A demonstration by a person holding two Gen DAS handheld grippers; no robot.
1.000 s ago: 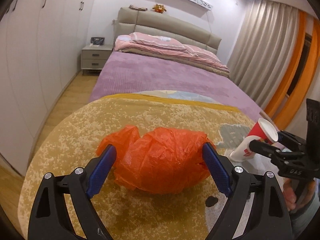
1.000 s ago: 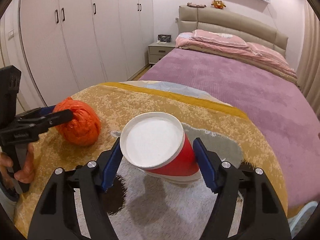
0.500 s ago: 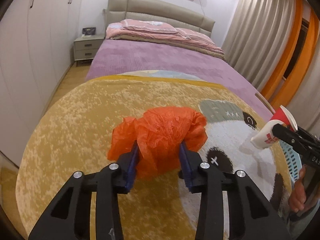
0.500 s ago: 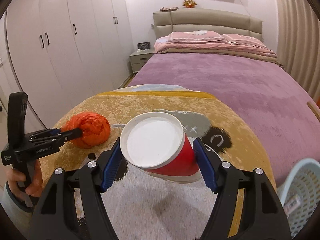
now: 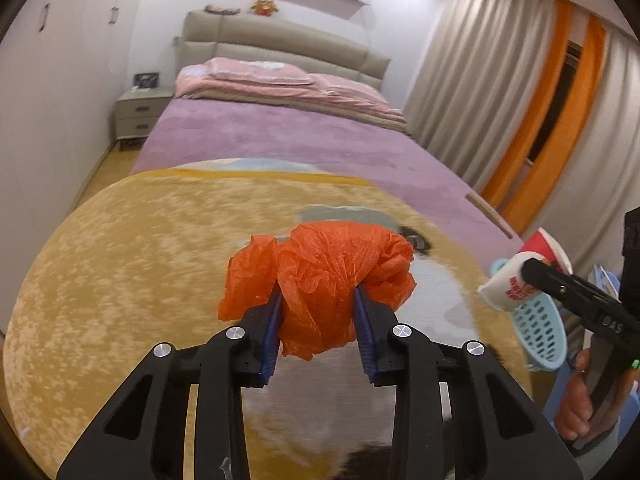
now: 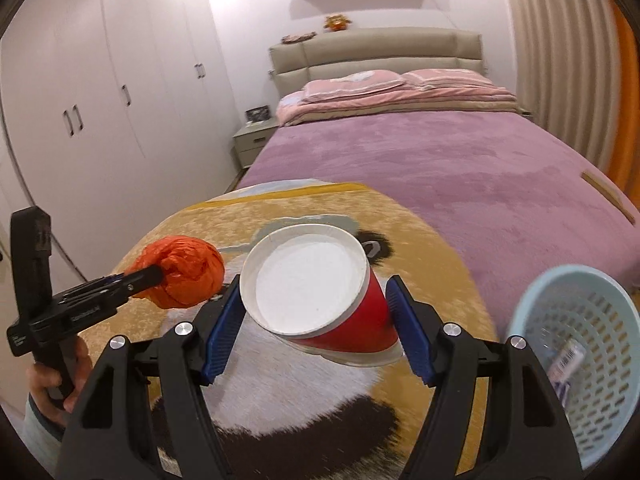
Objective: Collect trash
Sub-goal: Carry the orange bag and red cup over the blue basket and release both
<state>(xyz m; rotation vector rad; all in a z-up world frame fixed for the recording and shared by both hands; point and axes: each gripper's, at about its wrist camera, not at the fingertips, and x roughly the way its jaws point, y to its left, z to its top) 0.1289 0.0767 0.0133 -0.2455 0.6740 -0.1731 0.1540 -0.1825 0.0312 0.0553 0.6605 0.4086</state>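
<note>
A crumpled orange plastic bag (image 5: 320, 276) sits between the blue pads of my left gripper (image 5: 318, 312). The jaws are still closing and the pads squeeze it, held up over the yellow panda rug (image 5: 120, 280). My right gripper (image 6: 316, 320) is shut on a red paper cup (image 6: 308, 284), tilted with its white mouth facing the camera. The cup (image 5: 516, 284) also shows at the right of the left wrist view. In the right wrist view the bag (image 6: 188, 272) hangs at the left. A light blue basket (image 6: 576, 270) stands at the lower right.
A bed with a purple cover (image 6: 440, 160) lies beyond the rug, white wardrobes (image 6: 100, 120) line the left wall and a nightstand (image 5: 138, 114) stands by the headboard. Curtains (image 5: 480, 80) hang on the right. A wrapper (image 6: 568, 360) lies inside the basket.
The left jaws went from wide around the orange bag to squeezing it. Both grippers moved right over the rug with their loads, and the blue basket came into view.
</note>
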